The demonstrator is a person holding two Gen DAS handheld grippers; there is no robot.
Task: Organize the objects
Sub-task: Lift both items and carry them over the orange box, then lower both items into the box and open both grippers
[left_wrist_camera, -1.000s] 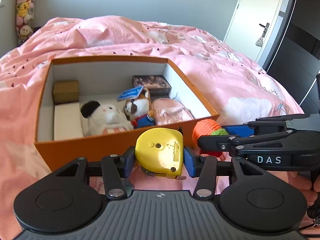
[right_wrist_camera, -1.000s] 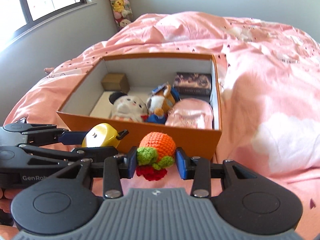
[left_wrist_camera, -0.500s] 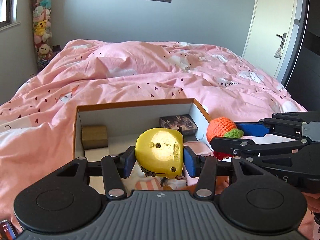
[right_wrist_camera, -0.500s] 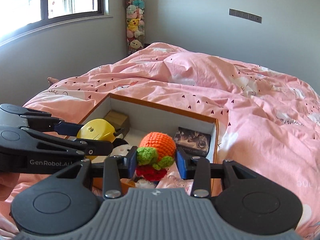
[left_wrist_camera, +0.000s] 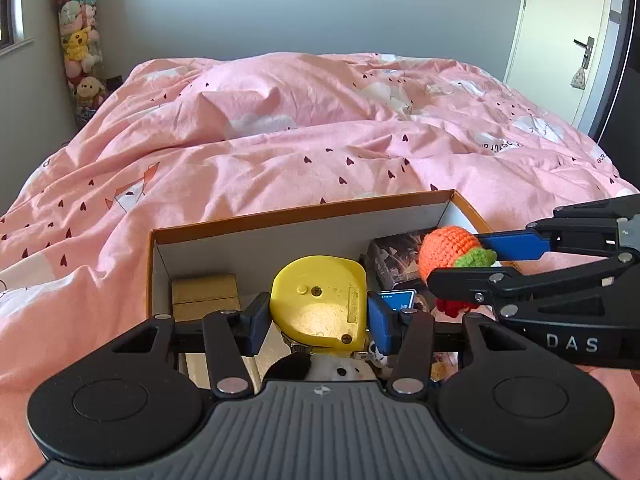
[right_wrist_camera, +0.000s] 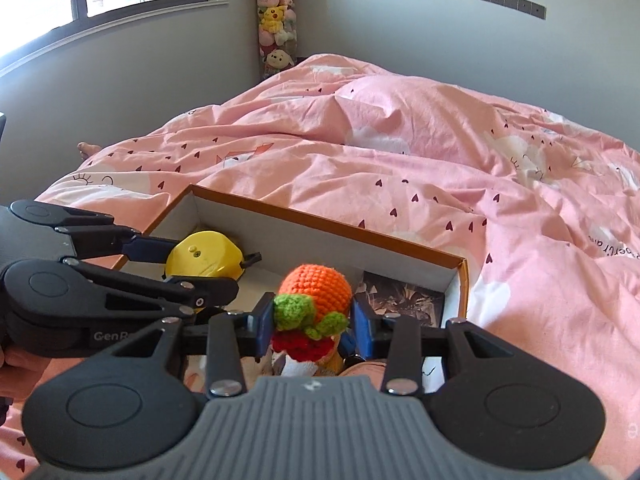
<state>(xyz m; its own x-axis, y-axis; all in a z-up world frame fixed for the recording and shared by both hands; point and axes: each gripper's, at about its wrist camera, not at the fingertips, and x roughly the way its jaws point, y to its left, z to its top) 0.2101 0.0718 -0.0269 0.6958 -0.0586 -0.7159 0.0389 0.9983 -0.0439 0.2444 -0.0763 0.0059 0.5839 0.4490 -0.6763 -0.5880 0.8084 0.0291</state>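
Observation:
My left gripper (left_wrist_camera: 318,320) is shut on a yellow tape measure (left_wrist_camera: 320,300) and holds it above the open orange box (left_wrist_camera: 304,212). My right gripper (right_wrist_camera: 313,322) is shut on an orange crocheted toy (right_wrist_camera: 316,288) with green leaves and a red base, also above the box (right_wrist_camera: 332,226). In the left wrist view the right gripper (left_wrist_camera: 472,264) comes in from the right with the toy (left_wrist_camera: 448,250). In the right wrist view the left gripper (right_wrist_camera: 188,264) comes in from the left with the tape measure (right_wrist_camera: 204,258).
The box sits on a pink duvet (left_wrist_camera: 320,140). Inside are a small tan box (left_wrist_camera: 204,294), a dark book (left_wrist_camera: 396,258), a blue card (left_wrist_camera: 394,300) and plush toys (left_wrist_camera: 344,370), mostly hidden. A stack of plush toys (left_wrist_camera: 78,52) stands in the corner; a door (left_wrist_camera: 560,40) is at right.
Both grippers have risen and moved forward from in front of the box's near wall to over the box, each still holding its object.

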